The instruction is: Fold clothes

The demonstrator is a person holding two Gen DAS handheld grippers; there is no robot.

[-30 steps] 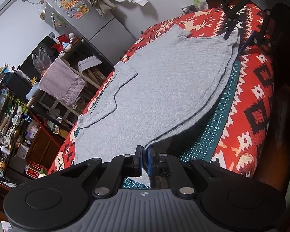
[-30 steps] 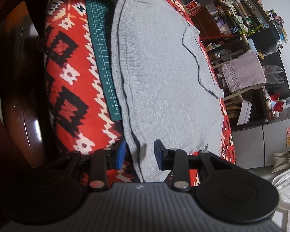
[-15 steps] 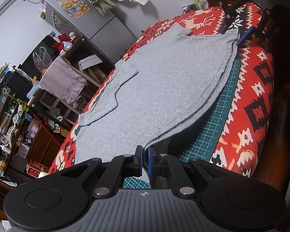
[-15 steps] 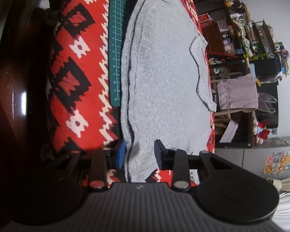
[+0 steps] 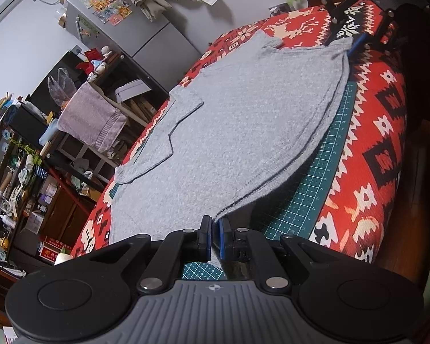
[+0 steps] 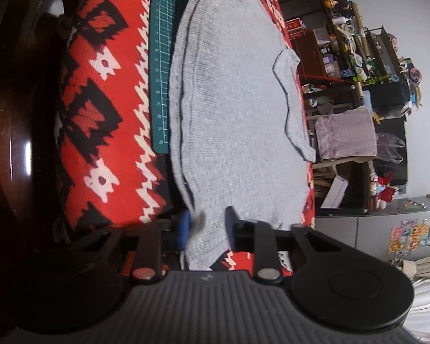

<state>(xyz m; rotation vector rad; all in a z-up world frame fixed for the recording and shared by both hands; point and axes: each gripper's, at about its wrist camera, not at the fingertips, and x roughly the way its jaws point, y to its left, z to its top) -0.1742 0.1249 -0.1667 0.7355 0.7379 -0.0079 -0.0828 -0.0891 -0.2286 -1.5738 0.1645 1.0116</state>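
While my left gripper (image 5: 213,230) clenches one corner of the grey knit shirt (image 5: 243,120), lifting it, my right gripper (image 6: 206,225) straddles the other corner, spread apart. It lies on a green cutting mat (image 5: 315,186) over a red patterned cloth (image 5: 381,143).

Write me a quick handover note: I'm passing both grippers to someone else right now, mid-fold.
Left gripper: shut on the shirt's near corner, lifted slightly off the cutting mat.
Right gripper: open, fingers either side of the other corner on the same edge, not pinching.
Done: one sleeve already lies folded across the body.
Left: close the right gripper, then carry this edge over.
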